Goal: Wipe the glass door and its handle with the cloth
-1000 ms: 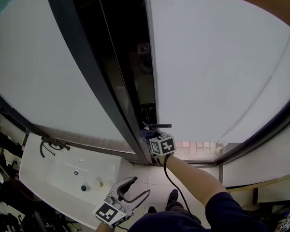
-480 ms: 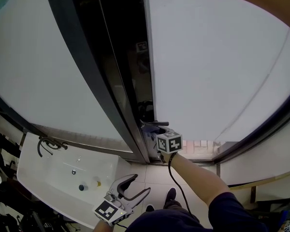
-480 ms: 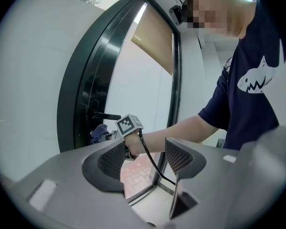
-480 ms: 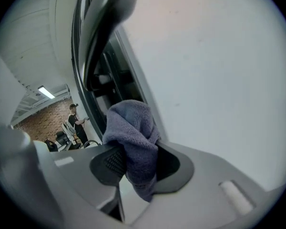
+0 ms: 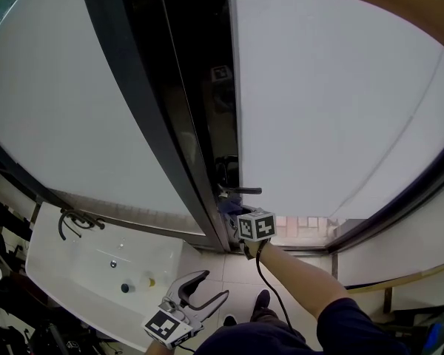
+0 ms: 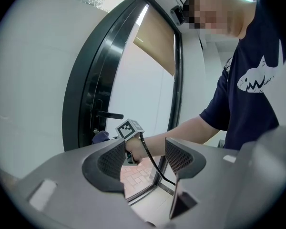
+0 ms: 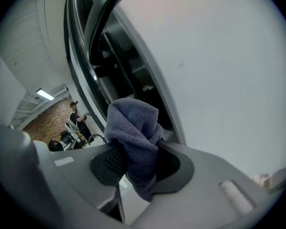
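**Right jaws loaded, left jaws idle**

My left gripper is hanging low, jaws wide apart and empty. My right gripper is pinching the bunched, nubbly purple-blue cloth just below the black handle, beside the frosted glass door.

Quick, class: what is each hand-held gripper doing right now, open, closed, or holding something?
Left hand-held gripper: open, nothing between its jaws.
Right hand-held gripper: closed on the purple cloth.
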Motion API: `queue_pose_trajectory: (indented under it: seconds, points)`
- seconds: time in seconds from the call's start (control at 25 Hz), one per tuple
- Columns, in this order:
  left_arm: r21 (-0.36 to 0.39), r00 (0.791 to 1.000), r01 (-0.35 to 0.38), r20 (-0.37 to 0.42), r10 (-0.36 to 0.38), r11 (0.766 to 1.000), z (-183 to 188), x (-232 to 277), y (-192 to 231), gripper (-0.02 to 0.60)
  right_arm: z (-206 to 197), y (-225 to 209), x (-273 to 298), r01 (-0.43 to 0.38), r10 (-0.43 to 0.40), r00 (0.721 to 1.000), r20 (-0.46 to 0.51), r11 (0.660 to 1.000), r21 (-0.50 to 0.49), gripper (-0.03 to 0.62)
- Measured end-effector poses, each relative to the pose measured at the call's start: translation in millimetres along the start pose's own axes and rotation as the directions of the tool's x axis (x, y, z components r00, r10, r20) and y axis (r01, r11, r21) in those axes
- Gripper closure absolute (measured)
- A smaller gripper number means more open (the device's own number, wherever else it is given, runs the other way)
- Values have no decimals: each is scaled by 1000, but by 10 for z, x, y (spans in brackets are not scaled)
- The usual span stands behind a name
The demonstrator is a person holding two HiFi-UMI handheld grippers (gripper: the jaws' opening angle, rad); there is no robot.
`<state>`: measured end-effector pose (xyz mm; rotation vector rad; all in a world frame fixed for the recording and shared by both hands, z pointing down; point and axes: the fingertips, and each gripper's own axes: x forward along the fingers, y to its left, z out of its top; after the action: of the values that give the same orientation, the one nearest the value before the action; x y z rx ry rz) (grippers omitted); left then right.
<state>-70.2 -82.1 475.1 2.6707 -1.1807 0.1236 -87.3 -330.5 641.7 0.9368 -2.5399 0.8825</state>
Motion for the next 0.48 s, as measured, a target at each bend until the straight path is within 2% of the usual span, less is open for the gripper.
queue_pose_trajectory:
  seconds: [0.2, 0.4, 0.48]
  points:
    - [-1, 1000, -16, -2, 16, 1000, -12, -11, 15, 321, 162, 57, 242, -23, 22, 1000, 12, 996, 91, 465]
    - [-10, 1000, -24, -18, 24, 1000, -66, -40, 33, 321, 252, 31, 163, -64, 54, 997, 51, 974, 217, 465]
    - [-10, 1000, -24, -16, 24, 1000, -65, -34, 34, 321, 299, 15, 116, -69, 56, 996, 63, 970, 234, 465]
